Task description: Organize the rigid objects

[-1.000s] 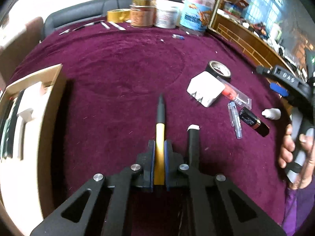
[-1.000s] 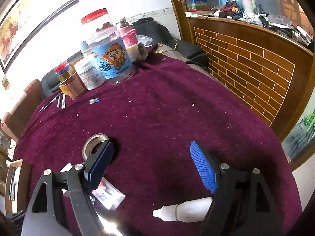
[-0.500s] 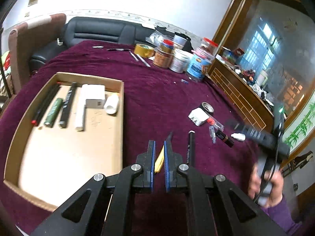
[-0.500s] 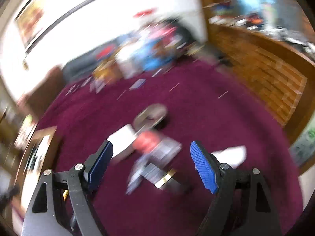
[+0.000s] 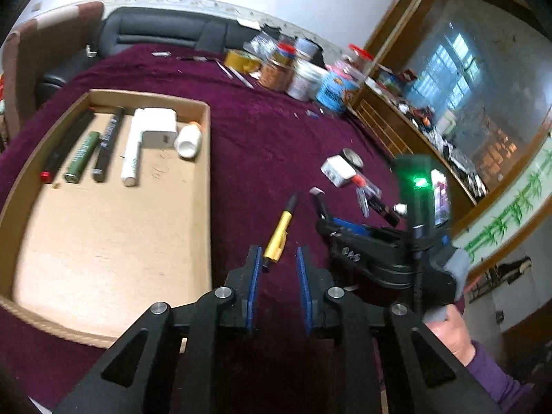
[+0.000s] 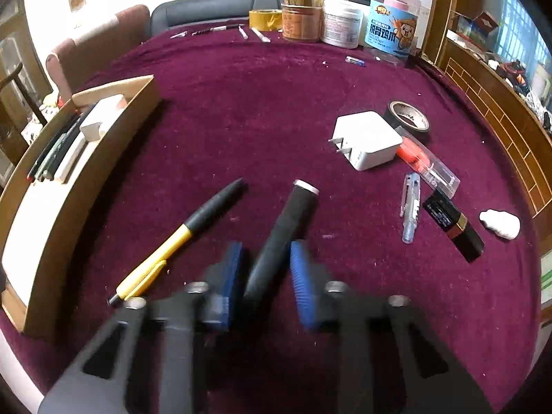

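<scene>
Maroon tablecloth (image 6: 262, 110), cardboard tray (image 5: 207, 179) at left. Left gripper (image 5: 277, 258) jaws just opened, released; yellow pen (image 5: 281, 229) lies loose on the cloth between them. Right gripper (image 6: 265, 269) just closed, clamping black marker (image 6: 286, 227).

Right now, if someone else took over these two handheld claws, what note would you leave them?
Left gripper: the fingers have just been opening; the yellow pen lies loose on the cloth at their tips.
Right gripper: shut on the black marker, which lies on the cloth.
Done: several pens and white items lie in the cardboard tray.
Left: the yellow pen, black marker, white charger, tape roll, clear pen, lipstick and small white bottle are all outside the tray.
</scene>
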{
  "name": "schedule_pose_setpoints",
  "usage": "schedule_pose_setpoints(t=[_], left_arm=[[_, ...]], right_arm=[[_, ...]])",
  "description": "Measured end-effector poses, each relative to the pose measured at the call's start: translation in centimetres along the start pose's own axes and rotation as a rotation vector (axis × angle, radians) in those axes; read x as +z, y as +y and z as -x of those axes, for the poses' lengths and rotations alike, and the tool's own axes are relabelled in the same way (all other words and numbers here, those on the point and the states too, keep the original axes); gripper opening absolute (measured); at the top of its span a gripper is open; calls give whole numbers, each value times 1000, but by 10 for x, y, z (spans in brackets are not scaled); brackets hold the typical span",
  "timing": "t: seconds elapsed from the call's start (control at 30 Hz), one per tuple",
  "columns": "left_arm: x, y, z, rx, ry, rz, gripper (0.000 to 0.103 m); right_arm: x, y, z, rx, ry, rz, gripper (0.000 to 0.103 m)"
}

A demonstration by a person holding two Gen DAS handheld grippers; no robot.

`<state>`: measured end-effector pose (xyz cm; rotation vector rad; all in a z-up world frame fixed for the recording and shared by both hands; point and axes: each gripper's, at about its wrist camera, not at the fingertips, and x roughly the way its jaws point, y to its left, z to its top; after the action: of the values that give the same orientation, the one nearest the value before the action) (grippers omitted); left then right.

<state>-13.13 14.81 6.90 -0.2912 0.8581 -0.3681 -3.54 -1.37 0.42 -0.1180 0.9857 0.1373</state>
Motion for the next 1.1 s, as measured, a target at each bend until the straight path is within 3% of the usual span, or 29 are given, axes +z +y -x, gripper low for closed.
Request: schedule_pose_setpoints(t=[0.03,0.13,0.43,0.5,0.53,0.7,0.8,0.9,0.93,1.0,1.1], left_arm=[[1,-5,-6,-6,14,-11,17],[6,-22,-29,-2,51,-61,19],[19,-47,-116,118,203,-172,18],[16,-54,-121,165,190,-217,4],[14,-52,-123,143,194,-208,0],[11,-36,-109,56,151,-125,0],[13,-31,-92,41,108,-108,0],[14,-27,-95,52,116,-120,1],[13,-26,-99,58,123,-126,5],[12,-26,-107,87,150,-147,47],[19,-30,-122,81,201,-153,52]], right_arm=[[-2,-5,1,15,6,-16,13],[-9,-26,6,34,11,-68,13],[-16,-59,16,74,19,-112,13],[-18,-60,17,89,14,-113,13],[-19,-61,18,100,10,-112,13],[-19,-61,27,152,-16,-118,13],[-16,-61,32,182,-26,-130,13],[-12,-58,35,179,-39,-120,13],[-12,-57,35,184,-40,-121,13],[-11,-56,36,189,-42,-124,13],[-13,-56,35,194,-40,-125,13]])
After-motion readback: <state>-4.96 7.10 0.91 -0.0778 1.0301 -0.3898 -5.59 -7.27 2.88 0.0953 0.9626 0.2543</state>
